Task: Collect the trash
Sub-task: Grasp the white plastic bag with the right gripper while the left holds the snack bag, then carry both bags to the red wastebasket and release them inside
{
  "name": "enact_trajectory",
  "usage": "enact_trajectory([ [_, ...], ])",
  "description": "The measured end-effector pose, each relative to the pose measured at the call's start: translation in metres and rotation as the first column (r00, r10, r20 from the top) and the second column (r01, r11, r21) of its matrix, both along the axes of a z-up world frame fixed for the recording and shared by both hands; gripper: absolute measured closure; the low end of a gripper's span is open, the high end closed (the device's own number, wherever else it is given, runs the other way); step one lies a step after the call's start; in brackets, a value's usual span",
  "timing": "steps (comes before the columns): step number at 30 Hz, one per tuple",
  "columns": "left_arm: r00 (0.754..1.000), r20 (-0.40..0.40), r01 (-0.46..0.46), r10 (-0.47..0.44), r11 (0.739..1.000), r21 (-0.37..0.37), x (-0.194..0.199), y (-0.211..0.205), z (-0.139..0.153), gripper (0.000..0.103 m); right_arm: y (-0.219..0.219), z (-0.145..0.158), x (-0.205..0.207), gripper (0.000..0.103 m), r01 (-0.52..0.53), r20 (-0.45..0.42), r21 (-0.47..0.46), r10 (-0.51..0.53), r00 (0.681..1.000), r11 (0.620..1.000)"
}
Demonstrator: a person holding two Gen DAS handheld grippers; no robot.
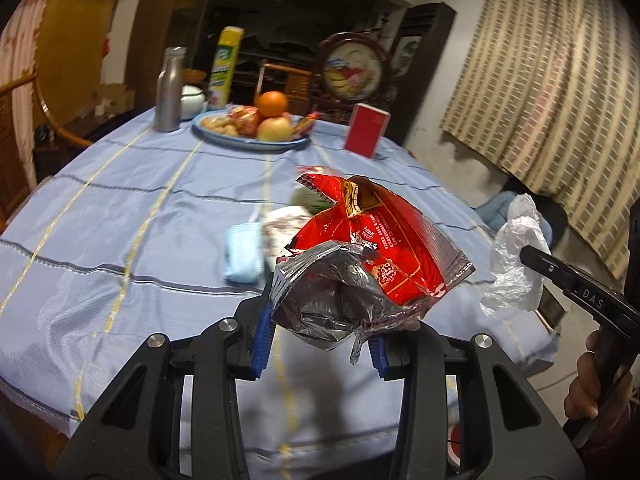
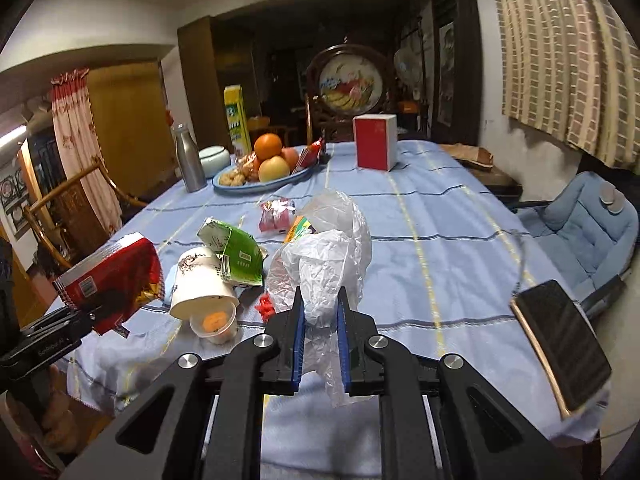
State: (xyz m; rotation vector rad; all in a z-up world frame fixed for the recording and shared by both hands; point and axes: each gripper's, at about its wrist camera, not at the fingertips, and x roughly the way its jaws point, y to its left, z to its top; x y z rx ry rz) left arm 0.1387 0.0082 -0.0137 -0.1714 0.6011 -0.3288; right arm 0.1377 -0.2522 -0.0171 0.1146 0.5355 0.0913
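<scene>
— Red and foil, that snack wrapper (image 1: pixel 372 256): where was it?

— Clamped between the left gripper (image 1: pixel 320 344)'s blue fingers (image 1: pixel 262 340), raised over the bench (image 1: pixel 120 220).

— And the right gripper (image 2: pixel 320 344)?

— Its fingers (image 2: pixel 298 340) were pinched on a crumpled clear plastic bag (image 2: pixel 324 264), above the paper cup (image 2: pixel 200 284) and green packet (image 2: pixel 236 256).

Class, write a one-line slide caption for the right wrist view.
Right gripper pinches a crumpled plastic bag above the littered table.
</scene>
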Motion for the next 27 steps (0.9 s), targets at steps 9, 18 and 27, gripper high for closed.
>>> enact_trajectory([
  [9, 0.992, 0.056, 0.114, -0.116, 0.993, 0.038, -0.038, -0.052, 0.022, 0.063, -0.046, 0.01, -0.063, 0.087, 0.073, 0.076, 0.063, -0.077, 0.994, 0.995],
  [18, 0.96, 0.066, 0.269, -0.274, 0.961, 0.071, -0.072, -0.114, 0.03, 0.063, -0.094, 0.012, -0.127, 0.086, 0.169, 0.138, 0.096, -0.181, 0.974, 0.981],
  [27, 0.888, 0.002, 0.456, -0.459, 0.883, 0.11, -0.095, -0.195, 0.014, 0.063, -0.16, -0.018, -0.178, 0.086, 0.316, 0.102, 0.126, -0.329, 0.939, 0.94],
])
